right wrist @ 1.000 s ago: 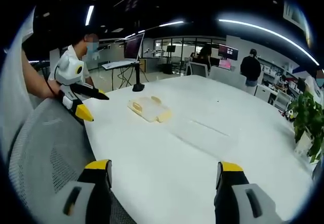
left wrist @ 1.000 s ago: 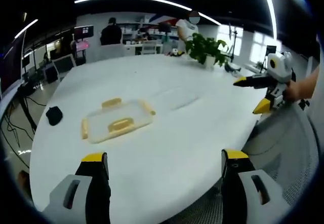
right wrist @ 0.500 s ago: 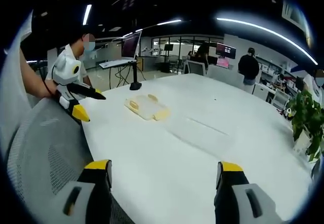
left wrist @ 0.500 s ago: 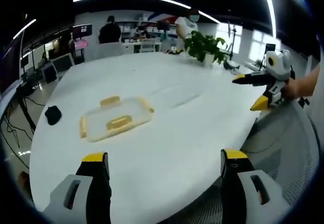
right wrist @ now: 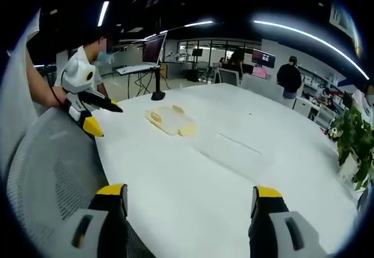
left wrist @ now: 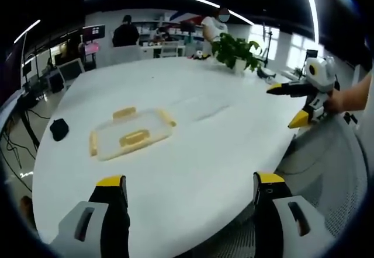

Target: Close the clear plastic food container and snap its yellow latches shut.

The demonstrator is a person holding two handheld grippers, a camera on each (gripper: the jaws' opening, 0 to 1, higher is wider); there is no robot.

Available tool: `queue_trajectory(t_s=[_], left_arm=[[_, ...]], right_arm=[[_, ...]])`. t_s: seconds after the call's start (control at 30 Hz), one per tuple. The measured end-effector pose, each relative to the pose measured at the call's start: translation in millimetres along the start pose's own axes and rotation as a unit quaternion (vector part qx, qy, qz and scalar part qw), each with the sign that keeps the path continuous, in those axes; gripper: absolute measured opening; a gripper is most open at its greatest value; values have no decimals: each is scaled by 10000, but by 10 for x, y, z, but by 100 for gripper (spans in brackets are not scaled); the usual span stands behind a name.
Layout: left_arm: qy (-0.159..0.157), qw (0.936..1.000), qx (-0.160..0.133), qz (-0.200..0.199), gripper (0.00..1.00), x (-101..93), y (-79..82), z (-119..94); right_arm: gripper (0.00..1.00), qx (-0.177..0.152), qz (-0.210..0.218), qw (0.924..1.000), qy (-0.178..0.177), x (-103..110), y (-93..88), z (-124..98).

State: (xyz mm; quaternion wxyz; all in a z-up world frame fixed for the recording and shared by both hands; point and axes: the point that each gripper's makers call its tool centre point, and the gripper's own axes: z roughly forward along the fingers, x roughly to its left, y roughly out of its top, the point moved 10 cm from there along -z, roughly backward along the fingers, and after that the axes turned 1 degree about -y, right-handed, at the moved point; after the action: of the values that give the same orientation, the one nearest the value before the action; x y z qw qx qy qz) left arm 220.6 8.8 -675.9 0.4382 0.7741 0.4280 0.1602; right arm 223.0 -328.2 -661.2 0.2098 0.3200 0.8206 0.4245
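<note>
A clear plastic food container [left wrist: 130, 134] with yellow latches lies flat on the white table [left wrist: 193, 153], left of centre in the left gripper view. It lies far off [right wrist: 170, 119] in the right gripper view. My left gripper [left wrist: 190, 191] stands open, well short of the container, nothing between its jaws. The right gripper [right wrist: 190, 198] is open too, above the table's near edge and far from the container. In the left gripper view the right gripper [left wrist: 286, 104] comes in from the right, held by a hand. The left gripper [right wrist: 99, 115] comes in at the left of the right gripper view.
A small black object [left wrist: 59, 129] lies on the table left of the container. A potted plant [left wrist: 235, 51] stands at the far side. A grey mesh chair [right wrist: 52, 170] is below the table's edge. People and monitors stand in the background.
Both views have shifted slightly with the hands. The container lies where it was and both grippers stay open.
</note>
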Motion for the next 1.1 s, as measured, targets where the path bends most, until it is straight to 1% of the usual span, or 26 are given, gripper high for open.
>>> queue_trajectory(t_s=[0.07, 0.1, 0.17, 0.23, 0.3, 0.33, 0.5, 0.6, 0.77, 0.83, 0.93, 1.1], left_arm=[[-10, 10000, 34, 56, 86, -18, 1, -6], [26, 9999, 64, 122, 86, -19, 4, -14], [76, 9995, 3, 291, 82, -8, 24, -36], [8, 9996, -25, 274, 82, -8, 29, -34], [-52, 9997, 70, 239, 83, -5, 16, -8], [-54, 9994, 138, 303, 82, -3, 9, 0], [-177, 9996, 41, 197, 83, -1, 29, -12], [-206, 9994, 112, 237, 83, 47, 24, -8], [-267, 9989, 131, 368, 83, 178, 55, -19], [-260, 9988, 133, 403, 82, 219, 60, -23], [-253, 9988, 160, 378, 82, 287, 45, -14], [-267, 9985, 234, 407, 81, 344, 7, -19]], right_arm=[[87, 81, -35, 9999, 124, 24, -7, 20], [86, 171, -84, 9997, 173, 38, -13, 37], [88, 215, -233, 9994, 137, 30, -8, 55], [89, 192, -283, 9993, 142, 11, 2, 67], [90, 205, -244, 9994, 143, -10, 10, 93], [89, 258, -283, 9991, 158, -9, 7, 107], [85, 353, -406, 9983, 226, 9, 26, 148], [85, 314, -425, 9983, 254, 10, 74, 183], [84, 257, -429, 9982, 336, 40, 189, 306], [83, 277, -496, 9977, 372, 61, 217, 346], [83, 257, -515, 9975, 398, 79, 260, 401], [82, 245, -475, 9977, 413, 128, 300, 496]])
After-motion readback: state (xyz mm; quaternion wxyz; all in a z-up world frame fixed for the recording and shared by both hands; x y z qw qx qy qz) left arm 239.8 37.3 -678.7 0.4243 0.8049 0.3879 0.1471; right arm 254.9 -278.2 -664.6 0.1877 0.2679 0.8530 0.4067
